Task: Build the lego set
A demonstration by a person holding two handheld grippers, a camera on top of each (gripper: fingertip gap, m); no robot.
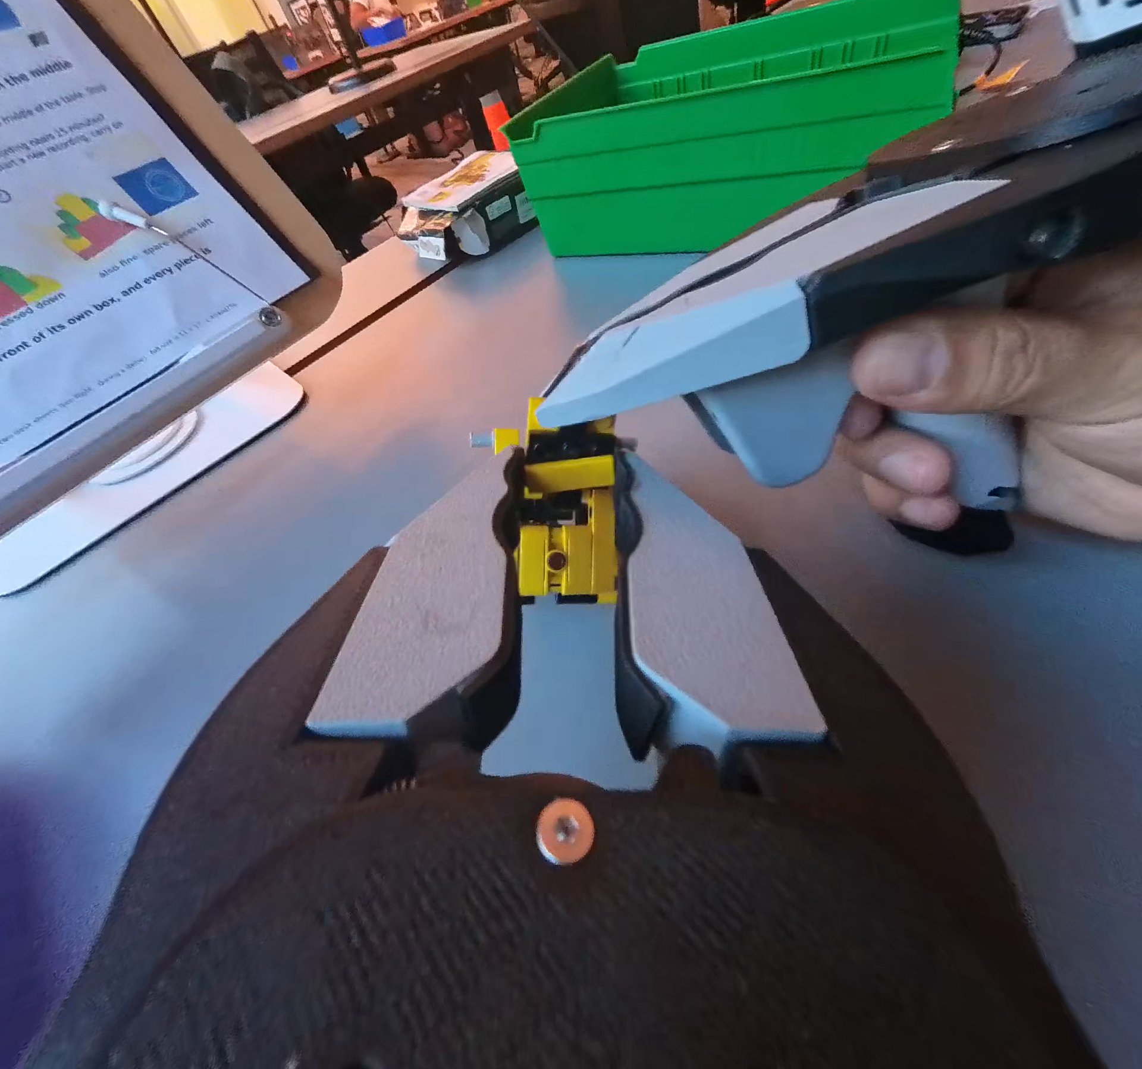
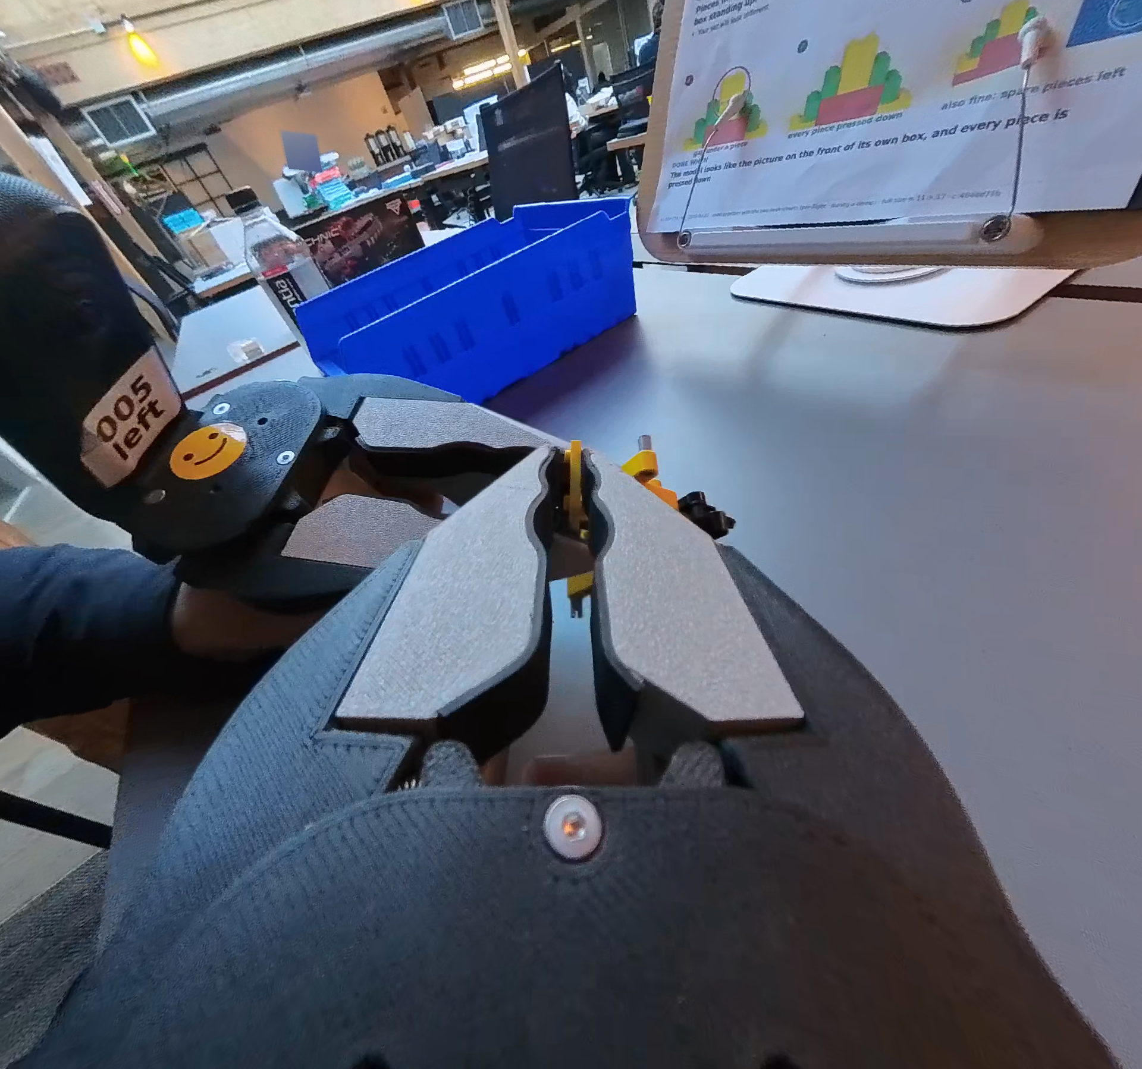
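The left gripper (image 1: 565, 520) is clamped on a small yellow-and-black brick assembly (image 1: 568, 520), held above the grey tabletop (image 1: 309, 545). The right gripper (image 2: 571, 496) is closed on a thin yellow plate piece (image 2: 575, 483) at the assembly's far end, apparently pressing it into place.

Progress: the model is partly built. A grey pin (image 1: 479, 439) projects from one side, and how many pieces remain cannot be determined.

View differences: the left wrist view shows the green plastic bin (image 1: 729, 156), the opened set box (image 1: 463, 205) and the hand (image 1: 1019, 421) on the right gripper's trigger. The right wrist view alone shows the blue plastic bin (image 2: 482, 310), a clear water bottle (image 2: 278, 261) and black connector parts (image 2: 707, 511) on the assembly. The instruction sheet stand (image 2: 865, 82) appears in both.
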